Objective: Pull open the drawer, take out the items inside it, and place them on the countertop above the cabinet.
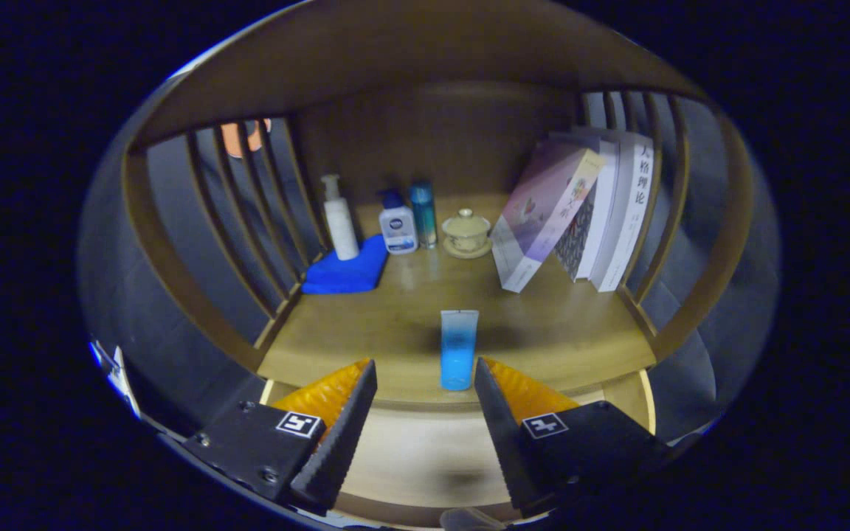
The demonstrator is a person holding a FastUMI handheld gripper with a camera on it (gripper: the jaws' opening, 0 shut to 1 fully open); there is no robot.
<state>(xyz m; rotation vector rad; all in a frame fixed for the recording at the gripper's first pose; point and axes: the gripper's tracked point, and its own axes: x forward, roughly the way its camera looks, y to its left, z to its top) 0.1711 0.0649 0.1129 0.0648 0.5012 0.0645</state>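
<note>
gripper fingers spread wide, pinching nothing; a blue tube stands upright on the wooden countertop, just ahead of and between the fingertips, touching neither. beyond it: blue cloth under a white pump bottle, a small white bottle with a round blue logo too small to read, a teal can, a lidded cup, leaning books with chinese characters on the spines

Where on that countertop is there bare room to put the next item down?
Bare wood lies both sides of the blue tube, ahead of the open gripper, and between tube and teacup. Crowded: back row of bottles, cloth on one side, leaning books on the other.
</note>
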